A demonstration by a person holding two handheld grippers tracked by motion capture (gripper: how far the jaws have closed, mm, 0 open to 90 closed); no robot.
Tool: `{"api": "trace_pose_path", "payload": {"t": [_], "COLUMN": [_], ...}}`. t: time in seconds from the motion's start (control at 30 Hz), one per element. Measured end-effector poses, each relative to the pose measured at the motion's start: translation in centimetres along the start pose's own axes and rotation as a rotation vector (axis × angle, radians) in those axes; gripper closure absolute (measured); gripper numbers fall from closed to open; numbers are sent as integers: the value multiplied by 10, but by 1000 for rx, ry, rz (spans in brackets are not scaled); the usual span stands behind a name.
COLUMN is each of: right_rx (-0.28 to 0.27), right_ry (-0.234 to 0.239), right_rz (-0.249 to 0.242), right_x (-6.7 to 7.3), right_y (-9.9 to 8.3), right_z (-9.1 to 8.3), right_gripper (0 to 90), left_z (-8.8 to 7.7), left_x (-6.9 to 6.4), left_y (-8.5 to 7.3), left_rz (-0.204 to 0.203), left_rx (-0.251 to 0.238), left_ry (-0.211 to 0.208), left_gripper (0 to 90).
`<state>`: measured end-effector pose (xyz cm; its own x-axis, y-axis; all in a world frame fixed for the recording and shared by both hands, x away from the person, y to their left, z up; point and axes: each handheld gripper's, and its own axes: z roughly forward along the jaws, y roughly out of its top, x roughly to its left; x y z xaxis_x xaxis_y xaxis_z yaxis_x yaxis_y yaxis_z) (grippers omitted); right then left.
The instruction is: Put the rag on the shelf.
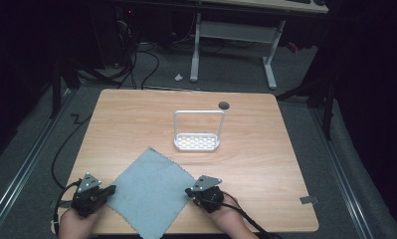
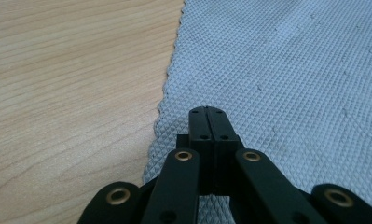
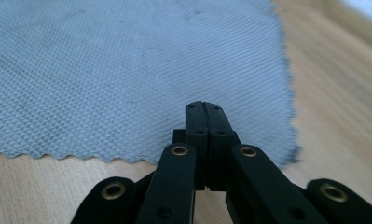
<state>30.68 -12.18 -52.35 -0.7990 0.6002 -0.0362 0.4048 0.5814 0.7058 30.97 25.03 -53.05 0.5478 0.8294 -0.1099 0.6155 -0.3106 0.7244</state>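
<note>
1. The grey-blue textured cloth with a zigzag edge [image 1: 148, 191] lies flat on the light wooden table [image 1: 265, 164], turned like a diamond at the near edge.
2. Left gripper [image 1: 110, 189] sits at the cloth's left corner, jaws clenched together, no fabric visibly pinched.
3. Right gripper [image 1: 188, 191] is at the right corner, also clamped tight on nothing.
4. A white wire rack with a perforated base [image 1: 198, 131] stands farther back, well apart.

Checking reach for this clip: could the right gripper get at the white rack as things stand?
Probably yes: bare table lies between the right gripper and the white rack, though its jaws are shut.
</note>
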Motion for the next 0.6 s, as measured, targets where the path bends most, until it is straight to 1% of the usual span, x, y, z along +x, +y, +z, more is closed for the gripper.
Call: {"api": "trace_pose_path", "payload": {"t": [0.03, 0.1, 0.13, 0.17, 0.2, 0.23, 0.27, 0.3, 0.33, 0.37, 0.4, 0.43, 0.47, 0.5, 0.57, 0.6], "right_rx": [14, 20, 20, 22, 22, 18, 18, 18, 17, 17, 16, 17, 17, 17, 15, 15], "right_ry": [-15, -13, -17, -22, -22, -33, -33, -48, -54, -54, -68, -78, -78, -104, -113, -113], "right_rz": [-21, -24, -20, -15, -15, 1, 1, 15, 25, 25, 44, 56, 56, 65, 89, 89], "right_x": [3, 2, 1, -1, -1, -6, -6, -12, -15, -15, -22, -25, -25, -31, -39, -39], "right_y": [-1, -1, -1, -2, -2, -5, -5, -8, -10, -10, -13, -15, -15, -18, -21, -21], "right_z": [2, 1, 1, 0, 0, -2, -2, -5, -6, -6, -9, -11, -11, -14, -16, -16], "right_gripper": [900, 900, 900, 900, 900, 900, 900, 900, 900, 900, 900, 900, 900, 900, 900, 900], "left_z": [0, 0, 0, 0, 0, 0, 0, 1, 2, 2, 4, 5, 5, 7, 9, 9], "left_x": [0, -3, -4, -4, -5, -9, -9, -14, -17, -17, -23, -27, -27, -35, -43, -43], "left_y": [0, 0, 0, 0, 0, 0, 0, 0, 1, 1, 2, 2, 2, 4, 5, 5], "left_rz": [0, 13, 15, 15, 13, 17, 17, 36, 46, 46, 54, 60, 60, 82, 97, 97], "left_rx": [0, 8, 9, 9, 10, 12, 12, 17, 20, 20, 26, 27, 27, 36, 42, 42], "left_ry": [0, -21, -31, -31, -42, -58, -58, -72, -82, -82, -113, -126, -126, -150, -177, -177], "left_gripper": [898, 898, 898, 898, 898, 898, 898, 898, 898, 898, 898, 898, 898, 898, 898, 898]}}
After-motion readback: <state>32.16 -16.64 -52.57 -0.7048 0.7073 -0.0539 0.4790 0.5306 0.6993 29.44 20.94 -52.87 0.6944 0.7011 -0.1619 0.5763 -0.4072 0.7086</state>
